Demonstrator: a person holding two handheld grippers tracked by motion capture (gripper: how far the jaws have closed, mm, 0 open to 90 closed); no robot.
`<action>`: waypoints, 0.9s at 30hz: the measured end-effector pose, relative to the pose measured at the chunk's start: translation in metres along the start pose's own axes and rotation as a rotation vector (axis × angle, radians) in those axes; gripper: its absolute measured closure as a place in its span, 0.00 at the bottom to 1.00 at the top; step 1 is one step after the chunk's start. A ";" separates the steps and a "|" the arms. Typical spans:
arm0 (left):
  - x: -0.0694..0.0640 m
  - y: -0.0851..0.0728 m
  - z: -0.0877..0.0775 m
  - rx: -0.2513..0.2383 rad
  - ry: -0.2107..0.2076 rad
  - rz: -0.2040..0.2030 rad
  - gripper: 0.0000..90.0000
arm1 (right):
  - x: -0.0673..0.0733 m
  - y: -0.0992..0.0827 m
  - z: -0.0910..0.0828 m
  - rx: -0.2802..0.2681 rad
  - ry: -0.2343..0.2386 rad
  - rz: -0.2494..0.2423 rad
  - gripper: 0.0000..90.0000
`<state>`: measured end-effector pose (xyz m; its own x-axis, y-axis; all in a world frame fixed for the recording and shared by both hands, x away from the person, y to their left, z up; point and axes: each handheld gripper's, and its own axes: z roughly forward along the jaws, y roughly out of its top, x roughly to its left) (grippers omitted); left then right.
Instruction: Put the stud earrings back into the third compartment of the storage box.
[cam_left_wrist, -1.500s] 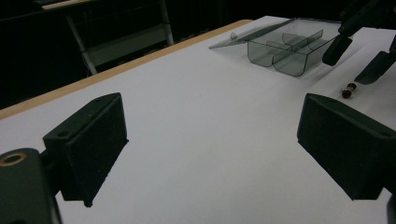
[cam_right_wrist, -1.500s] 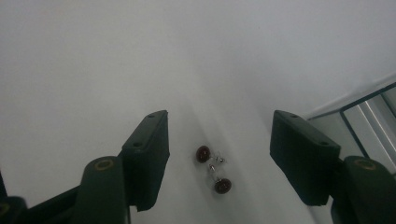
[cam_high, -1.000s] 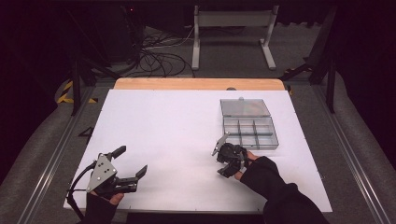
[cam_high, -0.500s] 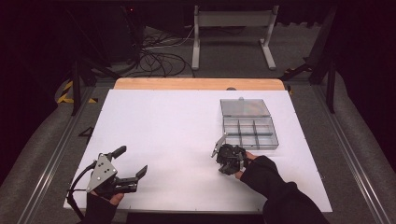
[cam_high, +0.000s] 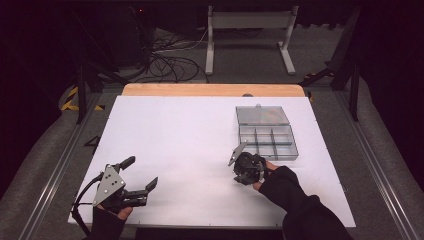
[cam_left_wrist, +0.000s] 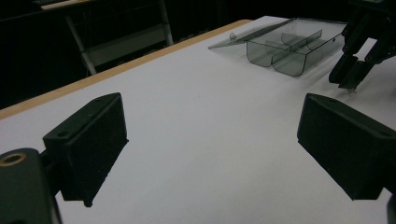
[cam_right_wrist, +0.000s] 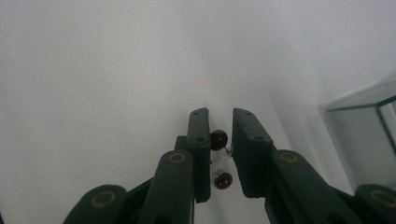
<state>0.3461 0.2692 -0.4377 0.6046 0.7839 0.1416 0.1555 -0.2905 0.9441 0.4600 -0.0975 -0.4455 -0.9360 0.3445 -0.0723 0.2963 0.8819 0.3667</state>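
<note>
Saw a dark room with cables on the floor, and a big white table in the middle of it. Found a clear box with small sections on the right side of the table, toward the far edge, with its lid flipped open and lying flat on the far side. Spotted the right gripper just near and a little left of that box, close to its near left corner but not touching it, tipped down at the table top. Looked along its two black jaws in the right gripper view and found them pulled almost together, with a tiny thing between: two dark red beads on a bit of thin wire. Noted one bead up by the tips, touching the left jaw in that view, and the other bead farther back, so lined up the long way along the jaws, not across. Guessed at a pinch on the beads, down on the white top or just above it; could not tell which. Found the left gripper far off at the near left corner, jaws wide apart, holding nothing, aimed across the table toward the box. Judged the right hand to be much the nearer one to the box. Guessed at a short trip next: up a little, then far and right, over the box wall and into a section. Worried a bit about such small beads slipping out on the way.
</note>
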 end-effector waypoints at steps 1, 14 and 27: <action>0.000 0.000 0.000 0.001 0.000 -0.001 0.10 | 0.000 0.000 0.000 0.000 0.000 0.000 0.86; 0.000 0.000 0.000 0.000 0.002 -0.001 0.10 | -0.007 -0.004 -0.034 -0.168 -0.058 0.015 0.86; 0.000 0.000 0.000 0.000 0.003 -0.004 0.10 | -0.022 -0.009 -0.060 -0.246 -0.095 0.071 0.86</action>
<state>0.3459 0.2692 -0.4377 0.6015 0.7867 0.1390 0.1581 -0.2878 0.9446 0.4665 -0.1324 -0.3919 -0.8890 0.4417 -0.1205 0.2947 0.7535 0.5877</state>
